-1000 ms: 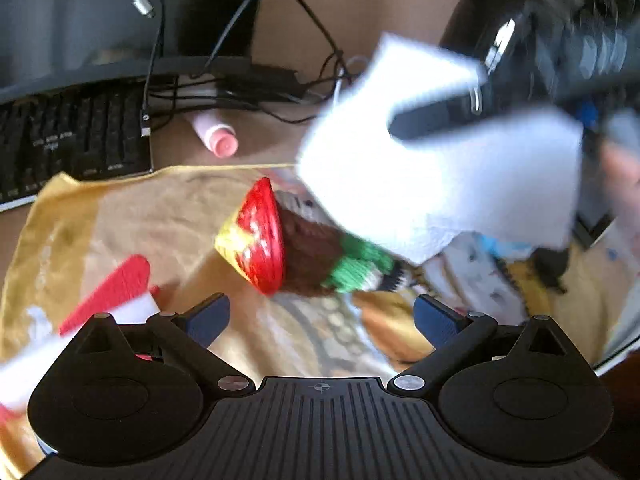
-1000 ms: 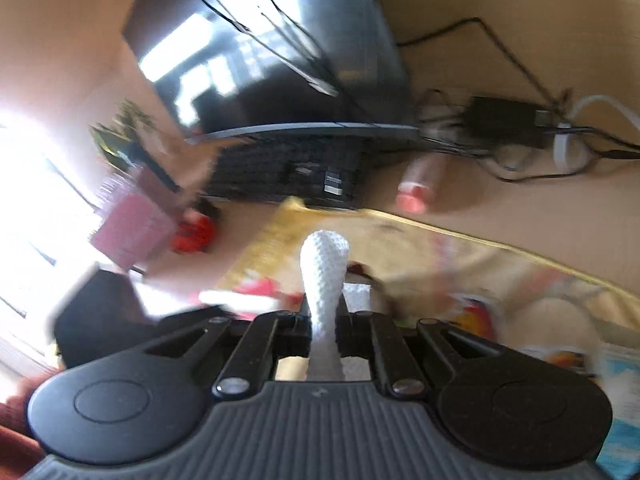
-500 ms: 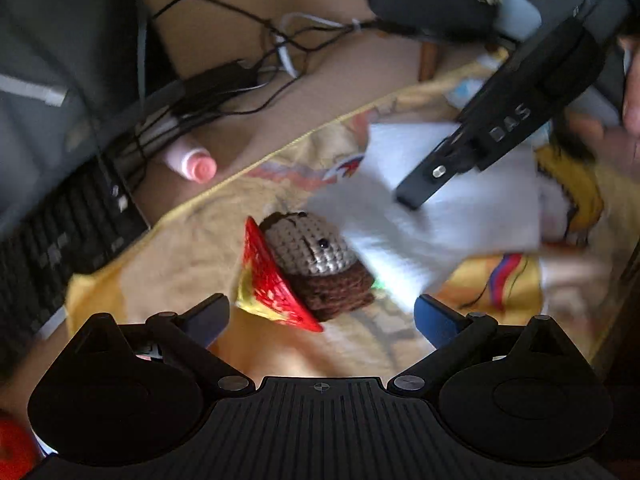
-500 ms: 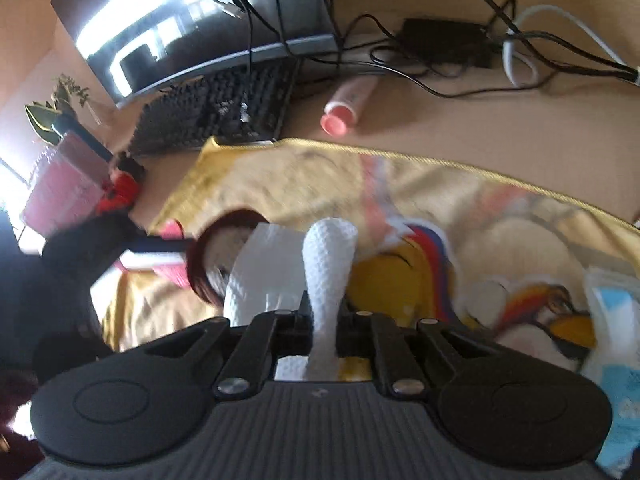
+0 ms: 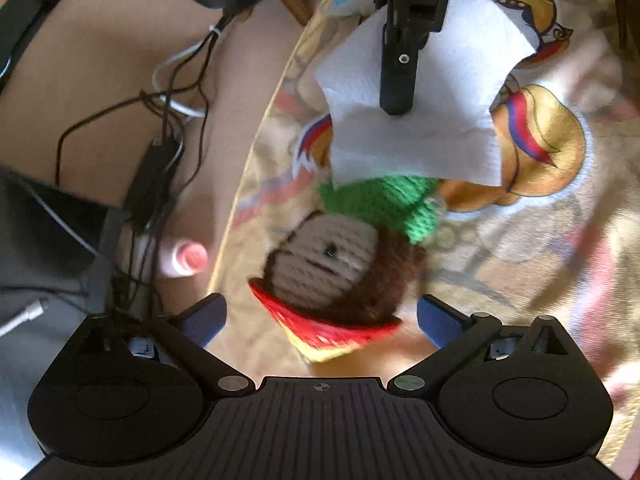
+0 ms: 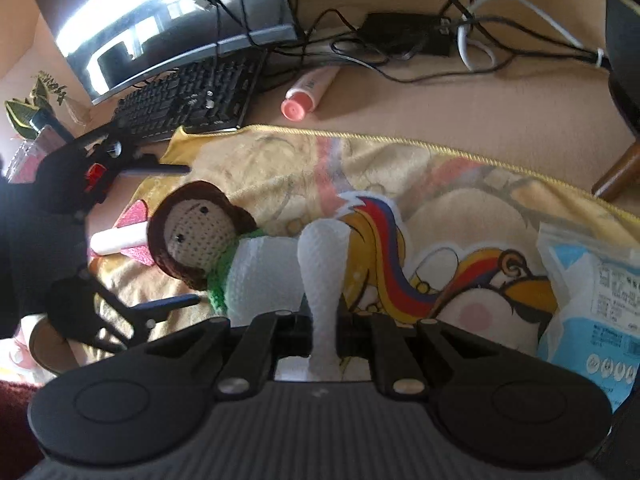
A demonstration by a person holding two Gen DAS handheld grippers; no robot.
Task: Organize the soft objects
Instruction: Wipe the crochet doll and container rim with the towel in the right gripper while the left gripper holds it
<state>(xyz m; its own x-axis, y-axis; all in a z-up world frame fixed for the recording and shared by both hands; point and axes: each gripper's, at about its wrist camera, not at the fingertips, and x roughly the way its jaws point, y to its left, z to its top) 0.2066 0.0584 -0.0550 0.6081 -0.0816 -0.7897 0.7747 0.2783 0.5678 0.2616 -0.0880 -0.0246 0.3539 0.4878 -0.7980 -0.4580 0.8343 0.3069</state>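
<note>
Tissue (image 6: 326,276) pinched in right gripper (image 6: 325,320), jaws clenched on it just ahead of the cam; rest of the sheet hangs down and drapes over the green body of the crochet doll (image 6: 196,236). Left gripper (image 5: 320,316) is spread wide, nothing btwn its blue pads (image 5: 204,318), w/ doll's head and red hat sitting right in the gap. Doll lies on the yellow cartoon blanket (image 6: 440,208). Blue wipes pack (image 6: 592,288) on blanket's right side. Further back: pink-capped tube (image 6: 306,92), keyboard (image 6: 188,100), monitor, cable tangle.

Step, as I read it: carrying tissue to its spot while left lines up on doll. Next prob needs tissue lifted clear of doll first, then left closing gently round the head.
</note>
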